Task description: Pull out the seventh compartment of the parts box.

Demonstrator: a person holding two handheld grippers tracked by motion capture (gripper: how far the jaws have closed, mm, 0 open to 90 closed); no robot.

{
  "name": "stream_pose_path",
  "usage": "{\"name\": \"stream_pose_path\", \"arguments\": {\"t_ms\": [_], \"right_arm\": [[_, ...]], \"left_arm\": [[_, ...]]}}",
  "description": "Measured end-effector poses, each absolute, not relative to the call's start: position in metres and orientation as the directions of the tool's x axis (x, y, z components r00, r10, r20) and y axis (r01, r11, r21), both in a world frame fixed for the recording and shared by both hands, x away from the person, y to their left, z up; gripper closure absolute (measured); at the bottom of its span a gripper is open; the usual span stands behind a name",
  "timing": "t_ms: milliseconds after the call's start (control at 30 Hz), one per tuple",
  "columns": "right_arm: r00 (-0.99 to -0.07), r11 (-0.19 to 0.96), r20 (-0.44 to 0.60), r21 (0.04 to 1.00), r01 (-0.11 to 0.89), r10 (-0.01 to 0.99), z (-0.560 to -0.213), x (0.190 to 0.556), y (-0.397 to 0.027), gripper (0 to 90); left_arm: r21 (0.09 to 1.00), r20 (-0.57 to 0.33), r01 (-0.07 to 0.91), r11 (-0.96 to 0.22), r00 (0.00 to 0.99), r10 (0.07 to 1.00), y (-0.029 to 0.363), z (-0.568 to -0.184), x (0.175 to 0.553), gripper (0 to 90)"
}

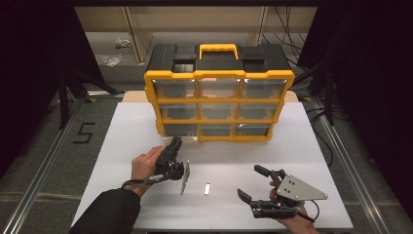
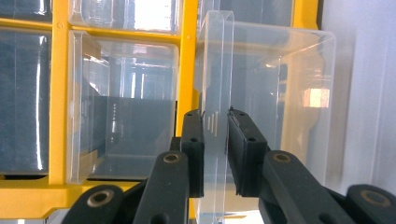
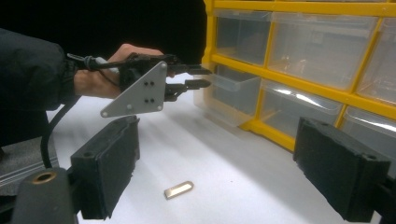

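The left tool (image 2: 215, 140) pinches the front wall of the bottom-left drawer (image 2: 261, 93), at the organizer's (image 1: 219, 75) lower left corner in the high view, partly pulled out. The right tool (image 1: 255, 187) hangs wide open and empty at lower right, beside a small metal piece (image 1: 207, 188) on the tabletop (image 1: 292, 146). Next, probably: draw the drawer out straight, then pick up the piece.

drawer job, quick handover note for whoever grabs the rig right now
Left gripper: jaws pinch the front lip of the clear drawer, bottom left of the yellow organizer; the drawer is pulled partway out.
Right gripper: open, holding nothing, hovering over the white table on the right.
Small metal piece: lies loose on the table between the two grippers.
Done: drawer gripped and partly open.
Left, likely: the right gripper picks up the metal piece and drops it in the drawer; then push it shut.
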State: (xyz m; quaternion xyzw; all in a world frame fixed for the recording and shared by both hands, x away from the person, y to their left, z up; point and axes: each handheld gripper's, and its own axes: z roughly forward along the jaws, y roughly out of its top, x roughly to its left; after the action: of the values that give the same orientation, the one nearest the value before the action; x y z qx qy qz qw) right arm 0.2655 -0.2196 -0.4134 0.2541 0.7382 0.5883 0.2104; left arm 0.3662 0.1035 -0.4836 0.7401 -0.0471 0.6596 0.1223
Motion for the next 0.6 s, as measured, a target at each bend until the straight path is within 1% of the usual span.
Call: {"name": "stream_pose_path", "arguments": {"t_ms": [100, 200, 267, 600], "right_arm": [[-0.783, 0.18, -0.011, 0.975, 0.129, 0.622, -0.4137, 0.2655, -0.2196, 15.5], [-0.782, 0.179, -0.012, 0.975, 0.128, 0.623, -0.4135, 0.2654, -0.2197, 15.5], [-0.782, 0.18, -0.011, 0.975, 0.129, 0.623, -0.4137, 0.2653, -0.2194, 15.5], [-0.782, 0.18, -0.011, 0.975, 0.13, 0.623, -0.4137, 0.2654, -0.2196, 15.5]], "left_arm": [[0.11, 0.989, -0.233, -0.966, 0.127, 0.082, 0.1038, -0.4831, 0.3638, 77.3], [0.123, 0.987, -0.243, -0.962, 0.135, 0.092, 0.105, -0.4831, 0.3613, 77.3], [0.108, 0.988, -0.243, -0.964, 0.132, 0.077, 0.106, -0.4816, 0.3585, 77.3], [0.103, 0.989, -0.251, -0.962, 0.131, 0.072, 0.1062, -0.4821, 0.3569, 77.3]]}}
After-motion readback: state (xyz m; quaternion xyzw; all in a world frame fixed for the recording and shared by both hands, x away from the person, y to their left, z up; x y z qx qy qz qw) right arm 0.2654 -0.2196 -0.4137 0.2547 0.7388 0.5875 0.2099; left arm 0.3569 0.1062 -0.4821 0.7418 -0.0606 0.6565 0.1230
